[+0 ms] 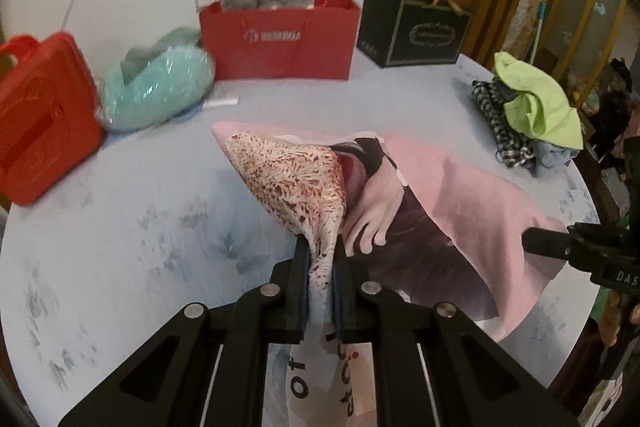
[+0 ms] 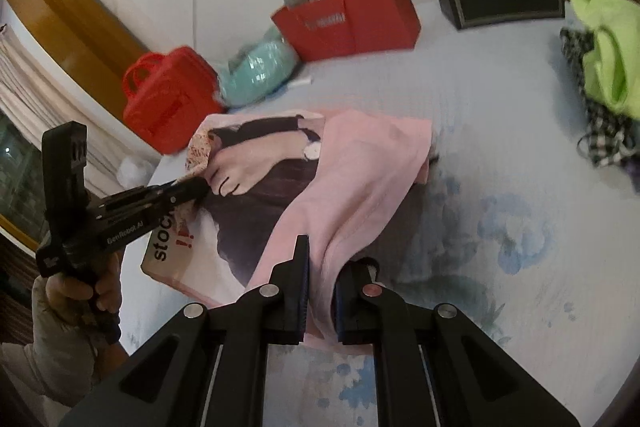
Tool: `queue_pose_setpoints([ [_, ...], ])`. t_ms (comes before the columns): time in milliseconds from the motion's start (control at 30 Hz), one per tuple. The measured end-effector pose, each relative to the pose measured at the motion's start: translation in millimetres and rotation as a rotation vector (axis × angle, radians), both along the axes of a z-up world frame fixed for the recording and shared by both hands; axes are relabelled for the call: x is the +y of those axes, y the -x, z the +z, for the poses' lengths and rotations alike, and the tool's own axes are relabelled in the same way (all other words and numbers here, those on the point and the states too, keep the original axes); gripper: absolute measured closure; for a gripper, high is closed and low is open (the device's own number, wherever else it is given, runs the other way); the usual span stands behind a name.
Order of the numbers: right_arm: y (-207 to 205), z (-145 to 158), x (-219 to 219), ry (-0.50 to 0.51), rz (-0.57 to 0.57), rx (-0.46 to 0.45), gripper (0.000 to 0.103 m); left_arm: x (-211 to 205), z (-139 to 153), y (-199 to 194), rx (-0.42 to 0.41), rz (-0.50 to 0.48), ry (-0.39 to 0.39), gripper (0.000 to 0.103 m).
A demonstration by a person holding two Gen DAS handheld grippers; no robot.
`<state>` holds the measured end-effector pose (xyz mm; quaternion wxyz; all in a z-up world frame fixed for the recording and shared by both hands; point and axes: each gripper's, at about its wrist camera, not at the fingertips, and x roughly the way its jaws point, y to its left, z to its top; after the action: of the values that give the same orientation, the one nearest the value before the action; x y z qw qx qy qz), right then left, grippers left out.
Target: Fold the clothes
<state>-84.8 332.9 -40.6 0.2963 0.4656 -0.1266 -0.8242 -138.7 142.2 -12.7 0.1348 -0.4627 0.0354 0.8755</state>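
A pink T-shirt (image 1: 472,187) with a large photo print of a hand and dark clothing lies on the pale floral table (image 1: 120,227). My left gripper (image 1: 322,255) is shut on a bunched corner of the shirt, where the print looks brown-speckled, and holds it up. My right gripper (image 2: 322,267) is shut on the shirt's pink edge (image 2: 360,179) at the near side. The right gripper (image 1: 544,241) also shows at the right of the left wrist view. The left gripper (image 2: 196,187) shows at the left of the right wrist view.
A pile of unfolded clothes with a lime-green garment (image 1: 536,99) on top sits at the table's right edge. A red case (image 1: 44,119), a teal wrapped bundle (image 1: 156,91), a red paper bag (image 1: 280,35) and a black gift bag (image 1: 416,27) stand along the back.
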Motion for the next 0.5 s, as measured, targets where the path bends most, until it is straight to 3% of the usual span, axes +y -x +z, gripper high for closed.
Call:
queue_pose_setpoints([
  [500,-27,41,14,-0.018,-0.152,0.120,0.094,32,56,-2,0.093,-0.208,0.034,0.095],
])
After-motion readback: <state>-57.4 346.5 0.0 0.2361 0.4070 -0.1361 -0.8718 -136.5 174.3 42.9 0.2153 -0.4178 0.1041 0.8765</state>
